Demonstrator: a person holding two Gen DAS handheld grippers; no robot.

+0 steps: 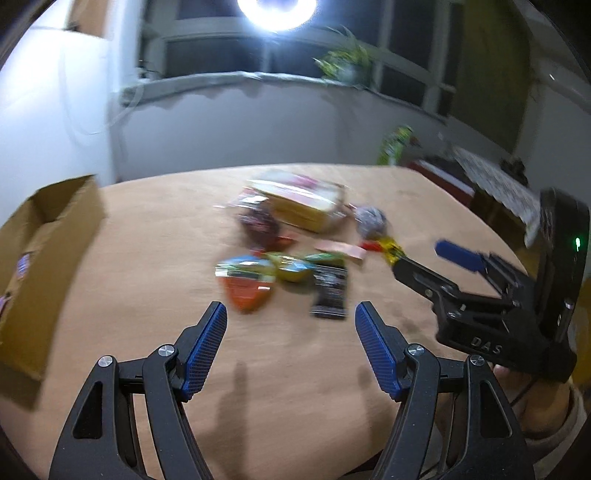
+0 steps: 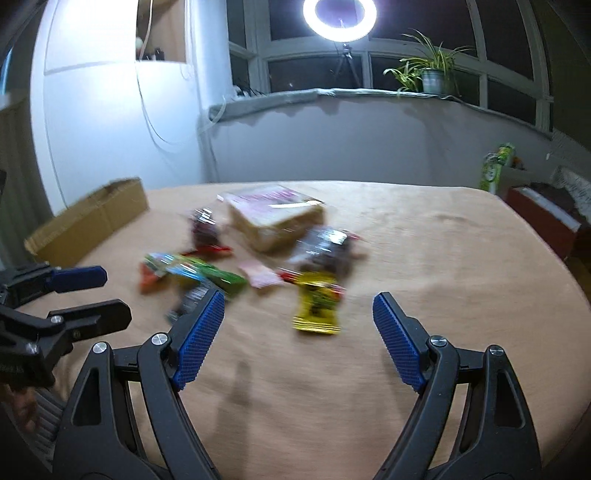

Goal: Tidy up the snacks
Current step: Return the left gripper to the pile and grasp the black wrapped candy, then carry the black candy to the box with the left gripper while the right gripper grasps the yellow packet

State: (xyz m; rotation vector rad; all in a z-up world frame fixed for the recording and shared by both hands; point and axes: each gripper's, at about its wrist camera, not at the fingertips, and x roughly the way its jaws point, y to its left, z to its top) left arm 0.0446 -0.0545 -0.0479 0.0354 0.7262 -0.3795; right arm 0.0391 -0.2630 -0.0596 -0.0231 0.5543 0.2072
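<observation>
while both pictures smear with blur, i can see my left gripper [image 1: 290, 314] standing open, blue pads apart, nothing between them and nothing touched. it hangs above bare tan table [image 1: 295, 387], just short of the snack pile. its fingers [image 1: 207, 343] throw two thin shadows on the cloth right below.

straight ahead of those pads lies a dark packet [image 1: 330, 291], and to its left an orange-and-blue pouch [image 1: 246, 284] with a small green-yellow packet [image 1: 293, 267] between them. further back sits the big pink-and-tan bag [image 1: 303, 203], the largest thing in the heap, with a dark red packet [image 1: 260, 225] against its left side.

my right gripper [image 2: 298, 310] is spread wider, jaws clearly apart and empty, also over open cloth. the yellow packet [image 2: 317, 306] lies flat just beyond and between its pads, not touching either one. behind that is a silvery dark bag [image 2: 325, 247], a pale pink sachet [image 2: 258, 275] to the left, and a long green packet [image 2: 214, 275] running up to my left pad.

the cardboard box [image 1: 48, 258] stands at the left edge of the table, open at the top, well apart from the pile; something printed shows low inside it, too blurred to name. from the left wrist view my right tool comes in from the right side, a hand [image 1: 532, 398] under it. the ring light [image 2: 340, 16] glares above the window sill, a potted plant [image 2: 430, 75] beside it.
</observation>
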